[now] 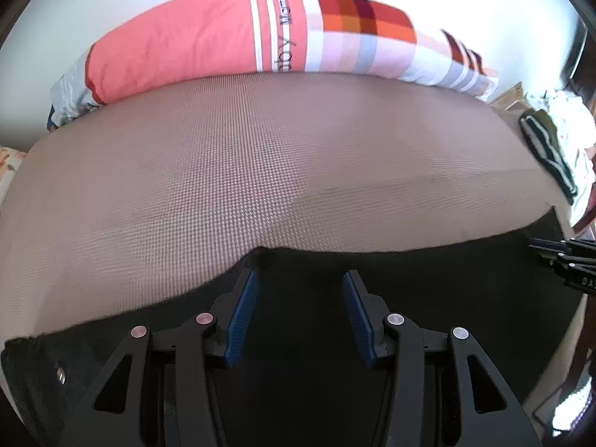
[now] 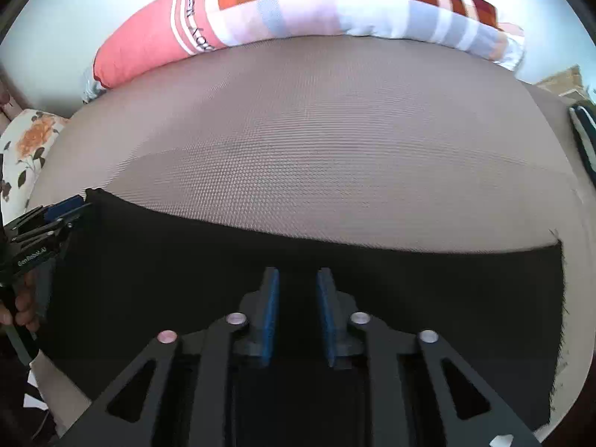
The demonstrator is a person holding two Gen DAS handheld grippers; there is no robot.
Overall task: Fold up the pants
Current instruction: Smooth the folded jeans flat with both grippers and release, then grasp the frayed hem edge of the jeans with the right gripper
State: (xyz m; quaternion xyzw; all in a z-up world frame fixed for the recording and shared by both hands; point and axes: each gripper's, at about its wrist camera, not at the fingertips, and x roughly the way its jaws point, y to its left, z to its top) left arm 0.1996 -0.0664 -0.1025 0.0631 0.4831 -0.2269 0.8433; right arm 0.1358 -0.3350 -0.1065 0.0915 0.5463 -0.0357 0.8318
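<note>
Black pants (image 1: 428, 279) lie flat on a grey-brown textured mattress (image 1: 242, 156), near its front edge. My left gripper (image 1: 300, 279) hovers over the pants with its blue-padded jaws wide apart and nothing between them. My right gripper (image 2: 297, 279) is also over the pants (image 2: 447, 290), jaws apart by a narrower gap, with only dark cloth showing beneath. In the right wrist view the left gripper (image 2: 70, 205) sits at the pants' left corner. The right gripper's tip shows at the right edge of the left wrist view (image 1: 551, 251).
A long pillow (image 1: 231, 33) in coral, white and checked colours lies along the far side of the mattress. A floral cushion (image 2: 26, 149) is at the left. A dark garment with light stripes (image 1: 547, 149) and white clothes lie at the right edge.
</note>
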